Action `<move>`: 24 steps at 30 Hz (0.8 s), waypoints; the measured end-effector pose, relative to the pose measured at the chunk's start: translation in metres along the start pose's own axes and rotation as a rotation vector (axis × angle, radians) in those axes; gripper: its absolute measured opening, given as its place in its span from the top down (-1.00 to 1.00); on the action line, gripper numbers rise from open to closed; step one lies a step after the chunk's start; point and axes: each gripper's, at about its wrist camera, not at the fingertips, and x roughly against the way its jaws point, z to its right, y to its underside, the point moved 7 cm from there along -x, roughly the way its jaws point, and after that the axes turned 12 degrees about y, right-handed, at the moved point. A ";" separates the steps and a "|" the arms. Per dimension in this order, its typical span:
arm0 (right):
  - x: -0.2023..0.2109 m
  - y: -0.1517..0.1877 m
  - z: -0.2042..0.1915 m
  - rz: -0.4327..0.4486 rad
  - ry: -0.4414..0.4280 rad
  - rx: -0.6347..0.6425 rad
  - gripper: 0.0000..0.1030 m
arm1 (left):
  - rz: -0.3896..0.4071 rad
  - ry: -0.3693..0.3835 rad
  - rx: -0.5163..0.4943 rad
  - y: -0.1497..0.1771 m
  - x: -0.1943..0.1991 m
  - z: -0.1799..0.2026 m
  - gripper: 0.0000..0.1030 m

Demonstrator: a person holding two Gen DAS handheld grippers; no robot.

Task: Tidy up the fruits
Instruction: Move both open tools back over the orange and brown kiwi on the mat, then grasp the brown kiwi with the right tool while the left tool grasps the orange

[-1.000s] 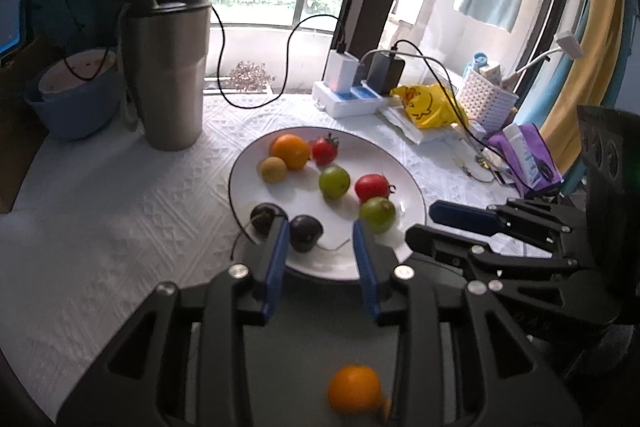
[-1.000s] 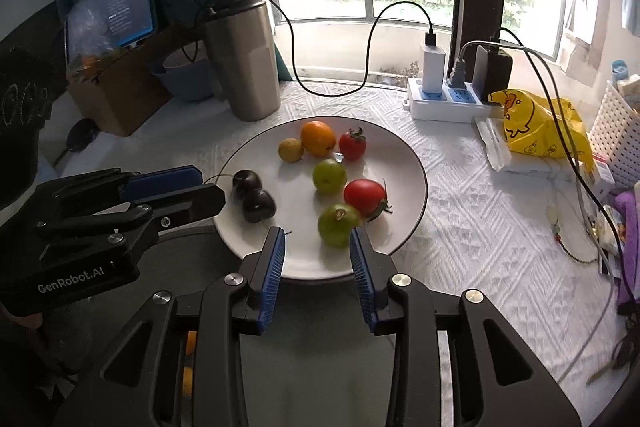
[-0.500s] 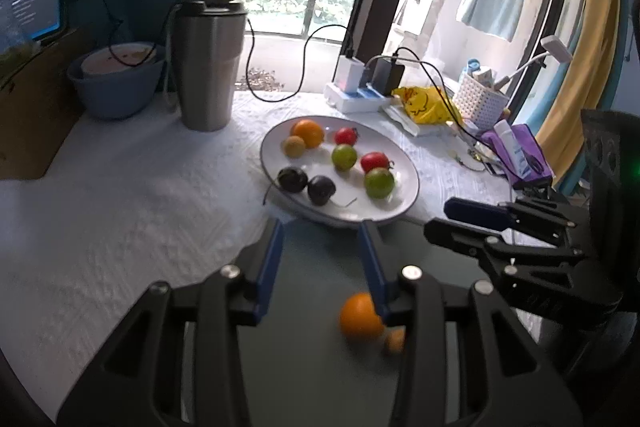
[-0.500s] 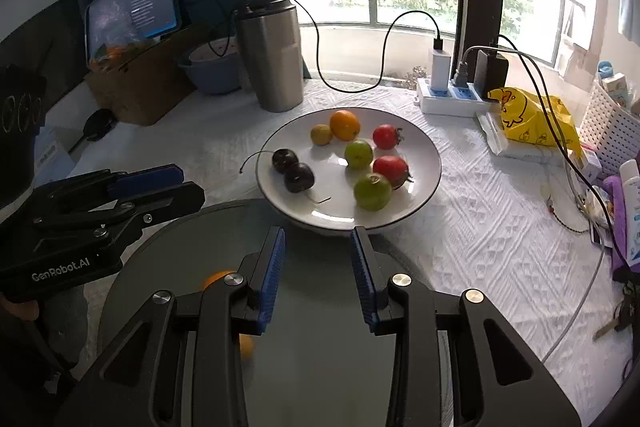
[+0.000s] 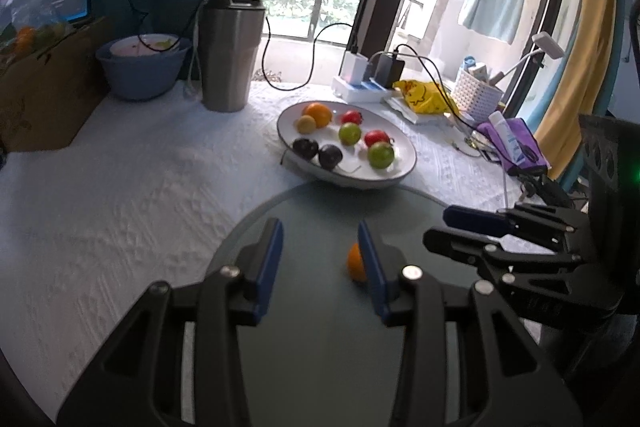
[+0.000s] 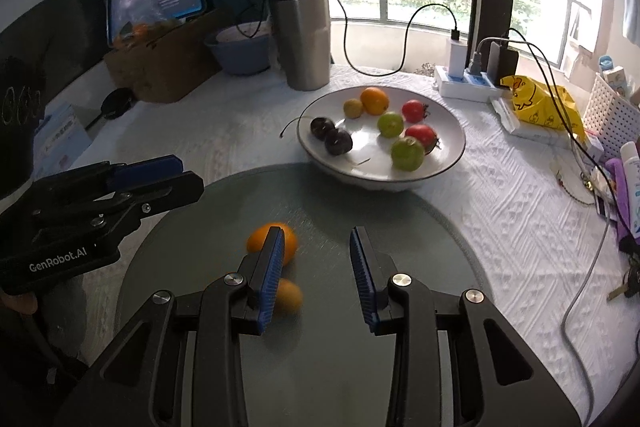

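A white plate (image 6: 448,163) (image 5: 404,167) holds an orange (image 6: 374,100), a small yellow fruit (image 6: 353,107), red tomatoes (image 6: 421,134), green fruits (image 6: 407,153) and two dark plums (image 6: 338,141). In front of it lies a grey round tray (image 6: 360,211) (image 5: 320,211) with an orange (image 6: 260,237) (image 5: 354,262) and a smaller yellow-orange fruit (image 6: 290,295). My left gripper (image 5: 320,247) (image 6: 160,175) is open and empty above the tray. My right gripper (image 6: 316,259) (image 5: 460,227) is open and empty, its left finger partly covering both tray fruits.
A steel tumbler (image 5: 231,51), a blue bowl (image 5: 142,67), a cardboard box (image 5: 44,83), a power strip with chargers and cables (image 6: 468,87), a yellow bag (image 6: 540,107), a white basket (image 5: 478,95) and a purple pouch (image 5: 516,143) stand on the white tablecloth behind and to the right.
Both grippers have pulled back and up from the plate, so more of the tray and table shows. The tray fruits now lie near the fingertips. Both stay open.
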 end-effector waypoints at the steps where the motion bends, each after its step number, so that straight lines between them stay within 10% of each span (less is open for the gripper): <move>1: 0.000 0.003 -0.002 -0.003 -0.002 0.002 0.30 | -0.001 -0.001 -0.001 0.002 0.001 0.000 0.21; 24: -0.026 0.041 -0.020 -0.079 -0.057 0.022 0.44 | -0.067 -0.023 0.004 0.034 -0.011 0.001 0.20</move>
